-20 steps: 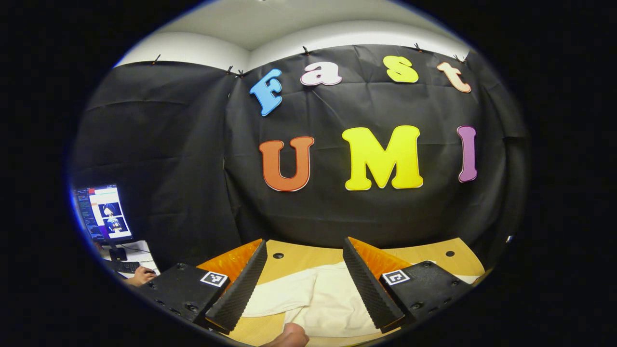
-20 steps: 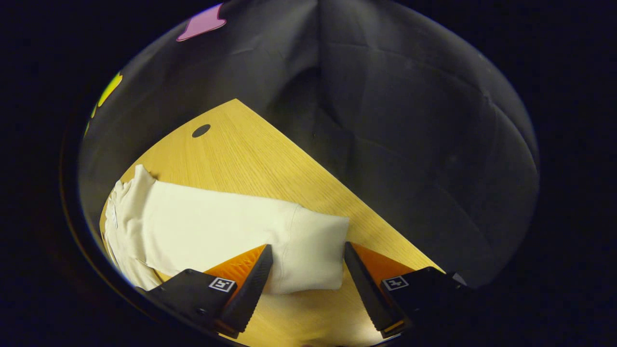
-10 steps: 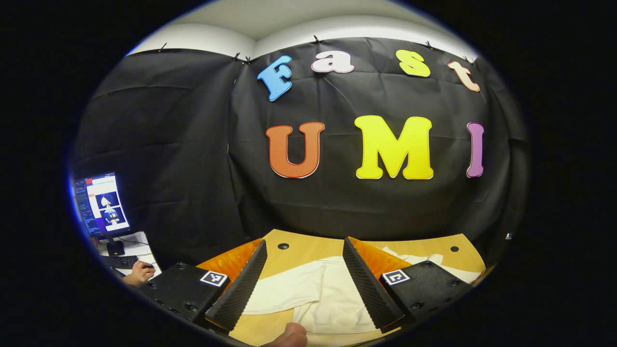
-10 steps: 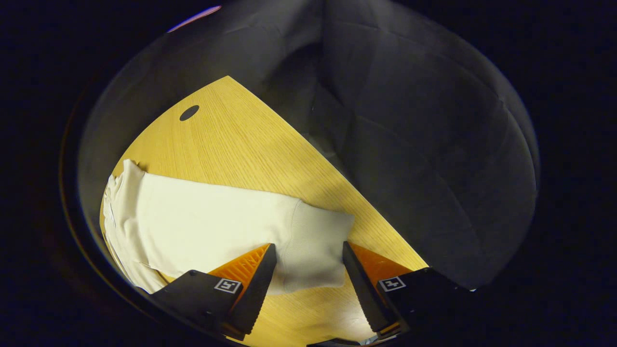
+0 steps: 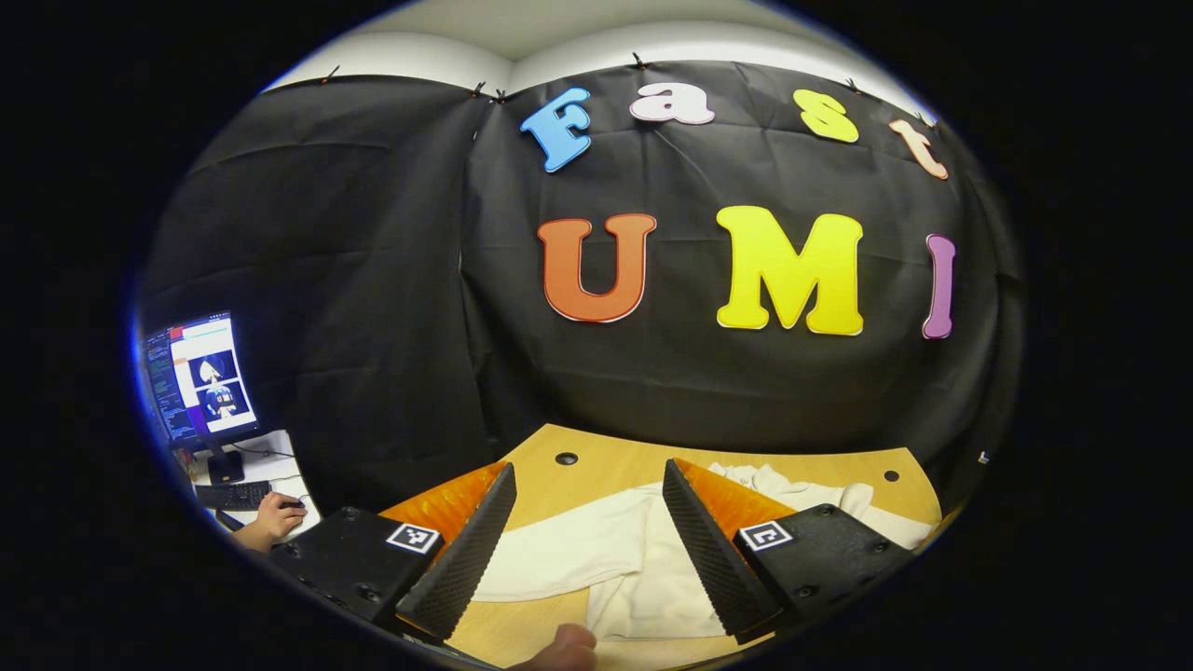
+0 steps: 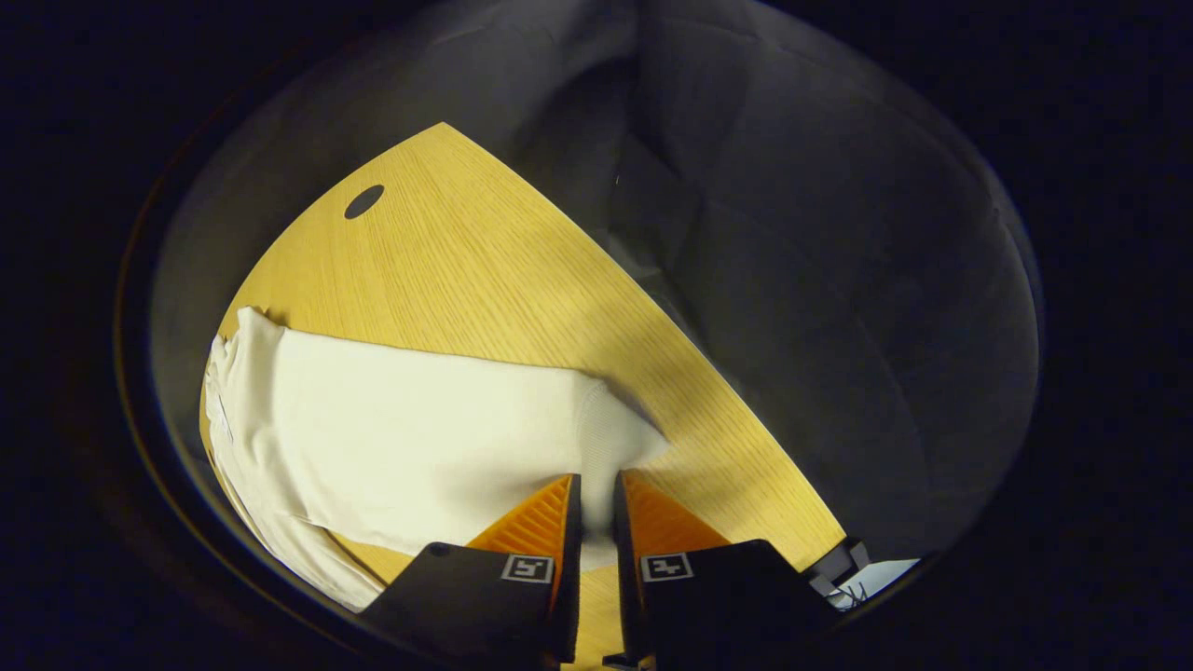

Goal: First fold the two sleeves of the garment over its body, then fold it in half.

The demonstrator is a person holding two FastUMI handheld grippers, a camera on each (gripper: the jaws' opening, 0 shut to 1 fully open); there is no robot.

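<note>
The right gripper has its jaws closed to a thin slit, pinching the ribbed cuff of one sleeve of the single cream garment, which lies flat across the wooden table. The left gripper hangs above the table with jaws spread wide and nothing between them; the garment lies on the table beyond and below its fingers. One fingertip shows at the lower edge. One monitor stands far left.
</note>
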